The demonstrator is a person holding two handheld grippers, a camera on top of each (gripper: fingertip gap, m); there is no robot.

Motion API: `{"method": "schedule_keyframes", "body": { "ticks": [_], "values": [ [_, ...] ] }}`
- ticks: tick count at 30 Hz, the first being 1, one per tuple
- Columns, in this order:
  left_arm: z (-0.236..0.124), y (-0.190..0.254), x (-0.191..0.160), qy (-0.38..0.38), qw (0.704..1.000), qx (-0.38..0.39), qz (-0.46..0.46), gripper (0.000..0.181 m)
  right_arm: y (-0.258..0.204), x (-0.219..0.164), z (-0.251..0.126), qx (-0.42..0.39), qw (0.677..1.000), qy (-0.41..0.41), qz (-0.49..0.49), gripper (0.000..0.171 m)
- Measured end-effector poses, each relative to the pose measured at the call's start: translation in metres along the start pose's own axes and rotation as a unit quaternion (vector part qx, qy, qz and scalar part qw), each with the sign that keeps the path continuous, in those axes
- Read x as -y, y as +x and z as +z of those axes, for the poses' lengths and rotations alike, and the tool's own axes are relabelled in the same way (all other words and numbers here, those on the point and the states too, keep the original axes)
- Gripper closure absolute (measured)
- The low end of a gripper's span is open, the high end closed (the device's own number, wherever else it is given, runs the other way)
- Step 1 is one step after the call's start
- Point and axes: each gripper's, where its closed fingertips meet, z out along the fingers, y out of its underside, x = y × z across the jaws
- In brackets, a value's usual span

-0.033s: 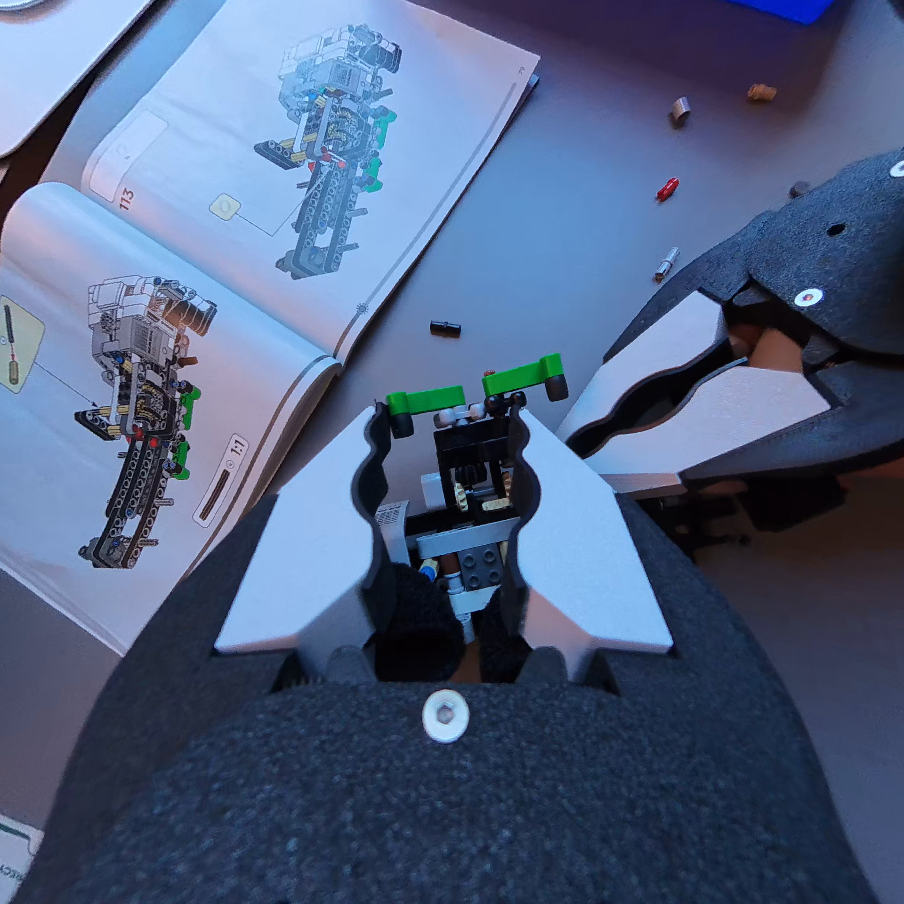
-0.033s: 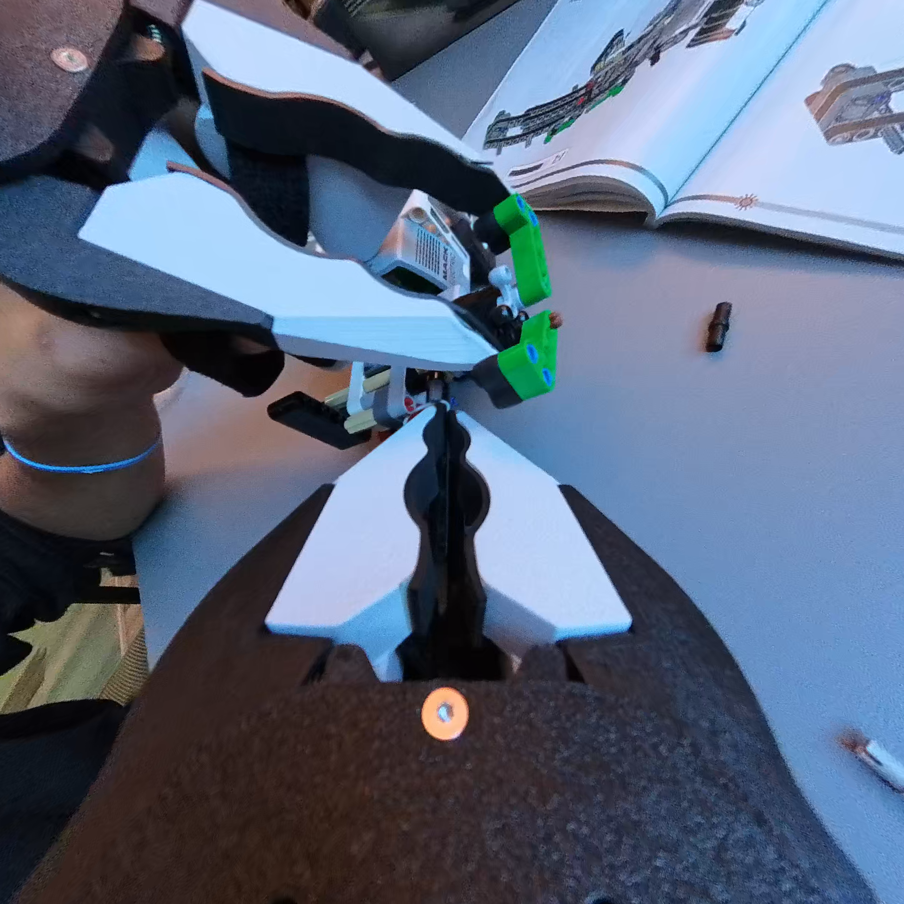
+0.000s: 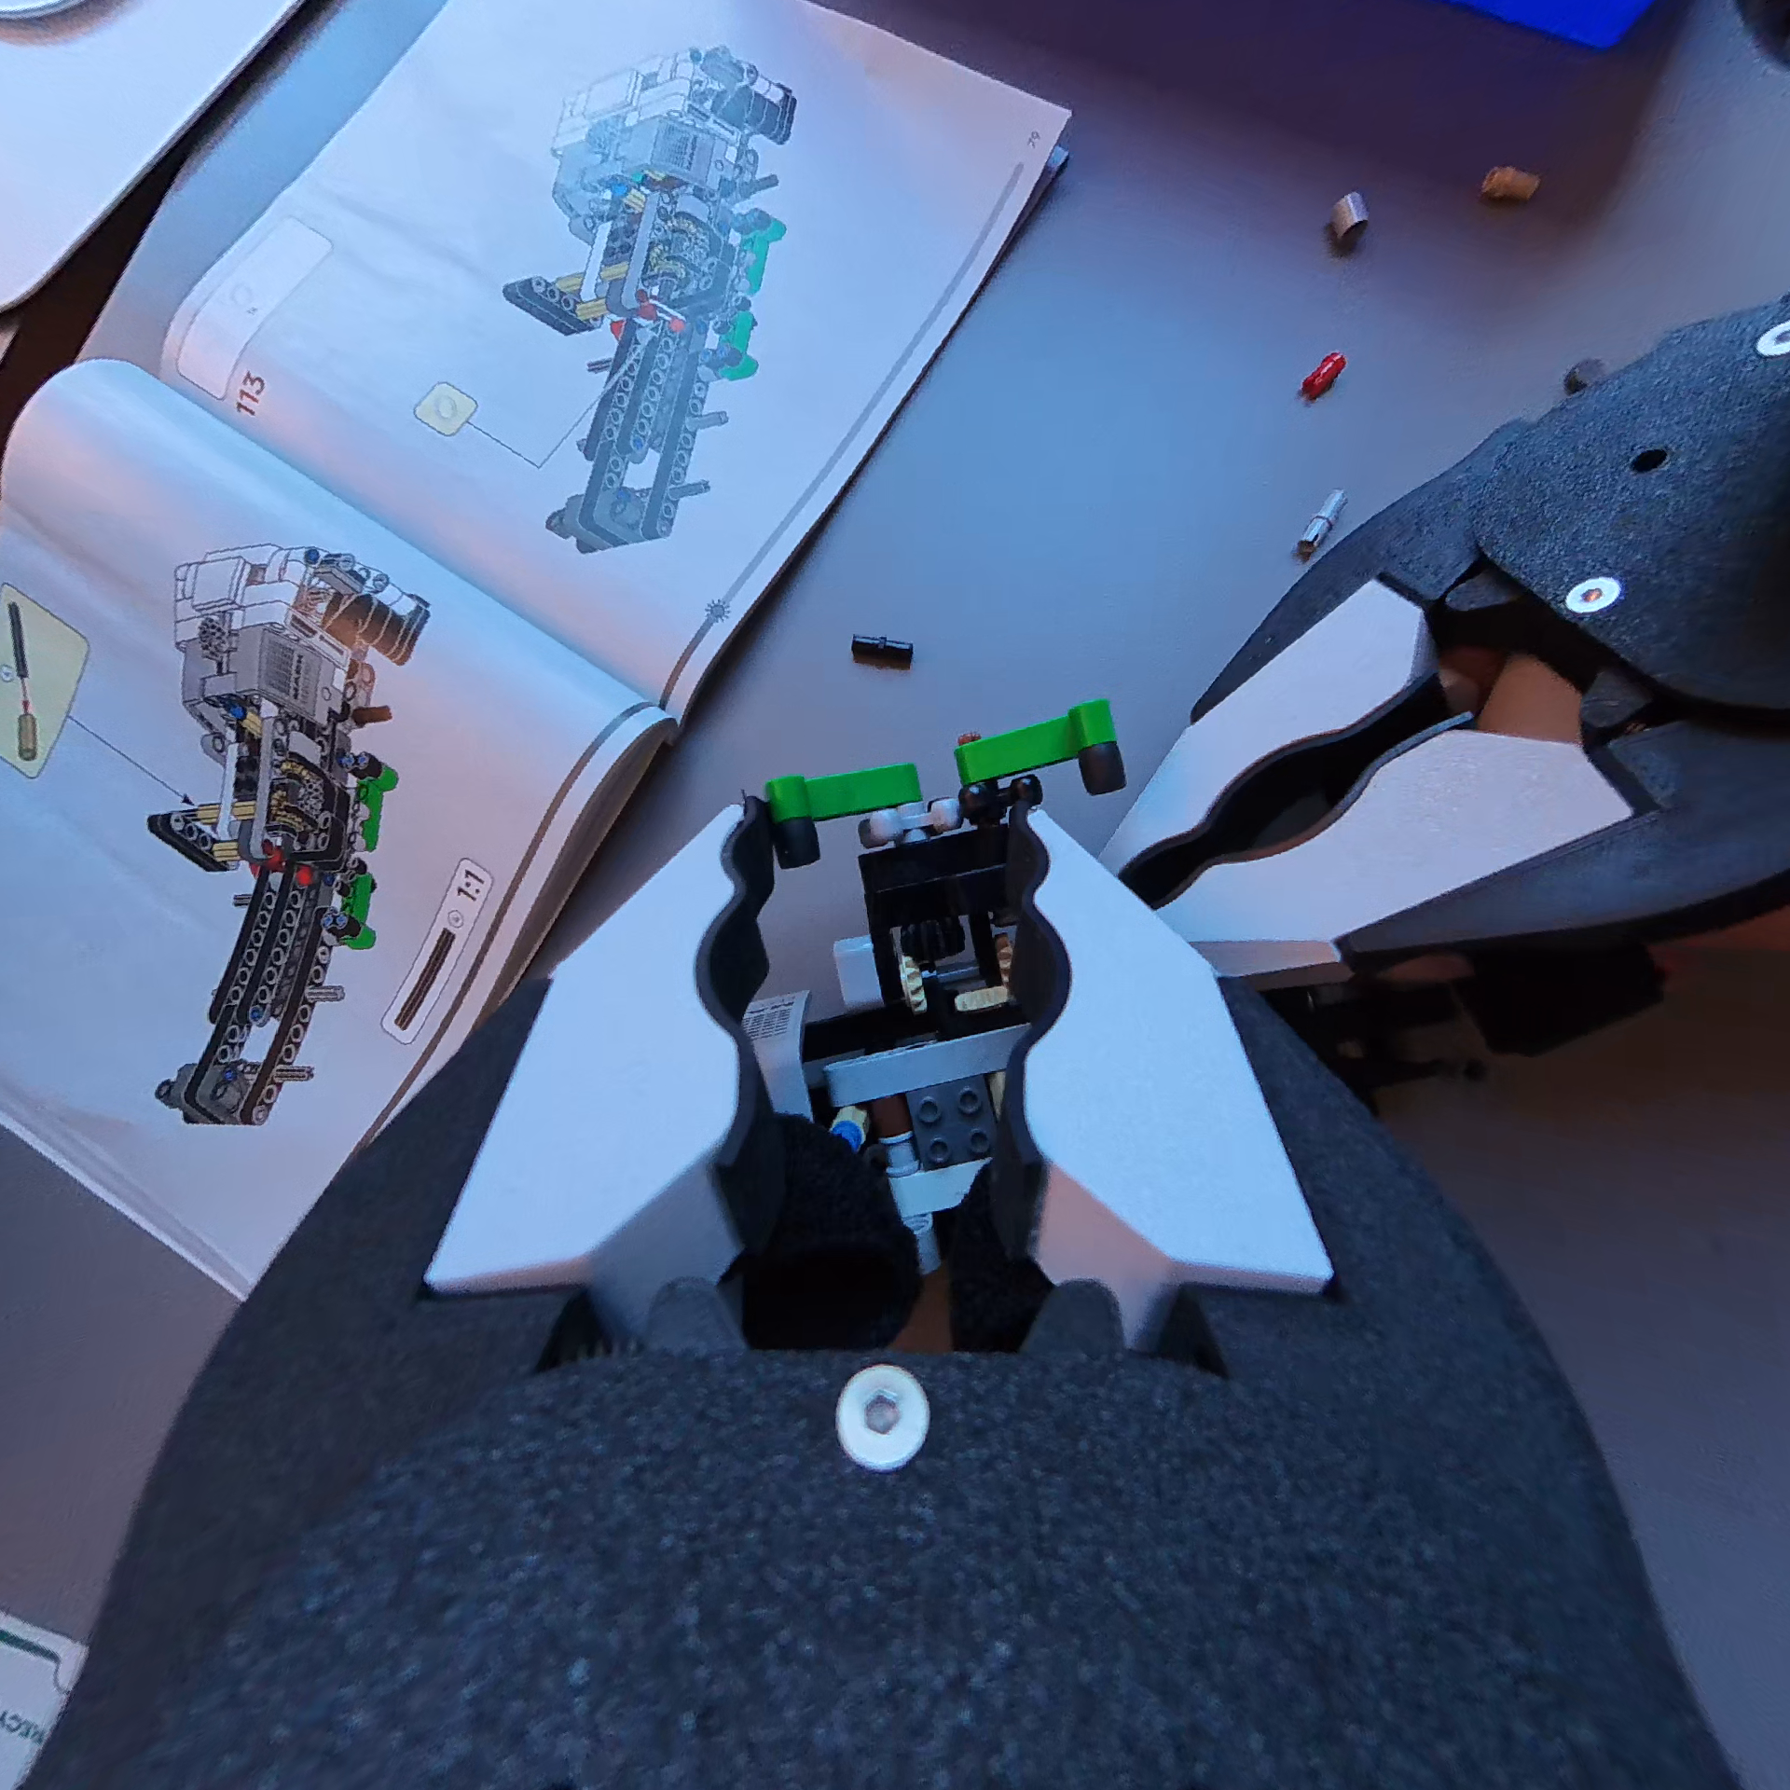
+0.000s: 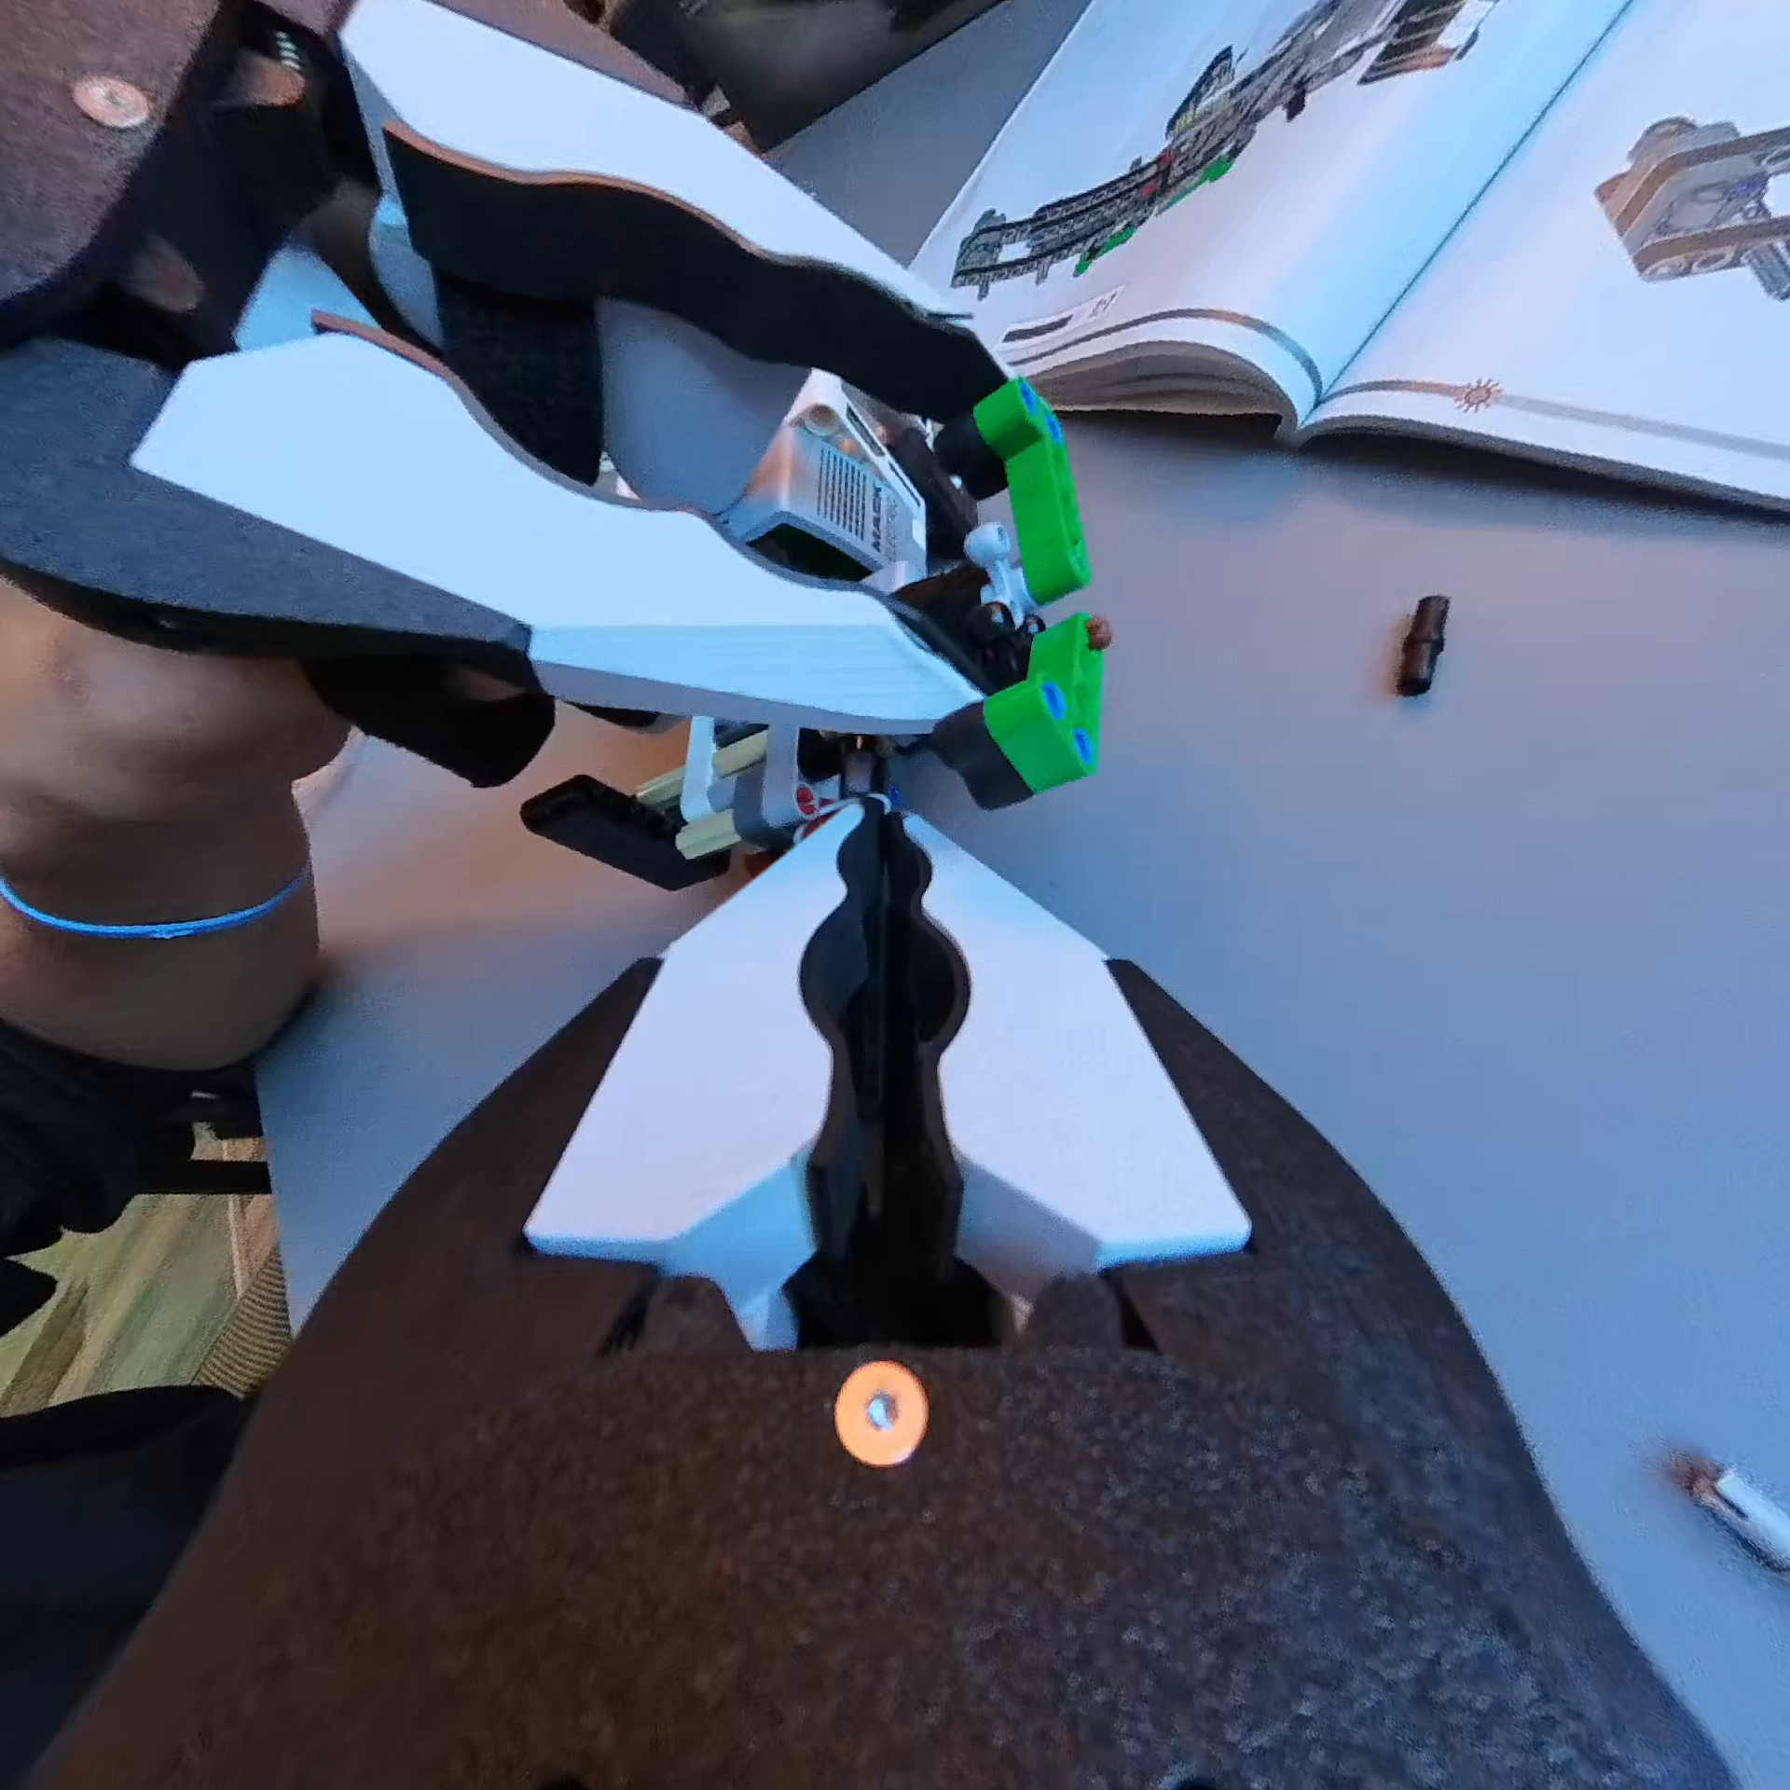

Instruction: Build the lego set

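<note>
Left claw (image 3: 886, 872) clamps part-built lego model (image 3: 930, 978) between its fingers, lifted clear of desk (image 3: 1211, 484); green beams (image 4: 1041, 581) project past fingertips, leaving underside exposed for work. Right claw (image 4: 877, 823) pressed together, tips touching model's underside near red and white parts; whether it pinches small pin there, cannot tell. Instruction booklet (image 3: 407, 542) lies open just beside, presumably for reference. Loose black pin (image 3: 883, 649), red pin (image 3: 1322, 374), grey pin (image 3: 1322, 523) scattered on desk, within reach for coming steps.
</note>
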Motion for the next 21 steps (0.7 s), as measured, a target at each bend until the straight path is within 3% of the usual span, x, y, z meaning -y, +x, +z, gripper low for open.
{"method": "schedule_keyframes", "body": {
  "ticks": [10, 21],
  "values": [
    [0.0011, -0.0020, 0.0007, 0.001, 1.000, 0.013, 0.002, 0.137, 0.0024, 0.0013, 0.0025, 0.002, 1.000, 0.001, 0.021, 0.171],
    [0.0022, -0.0040, 0.0011, 0.003, 0.999, 0.032, 0.016, 0.141, 0.0073, 0.0034, -0.0022, -0.090, 0.994, 0.021, -0.060, 0.171]
  ]
}}
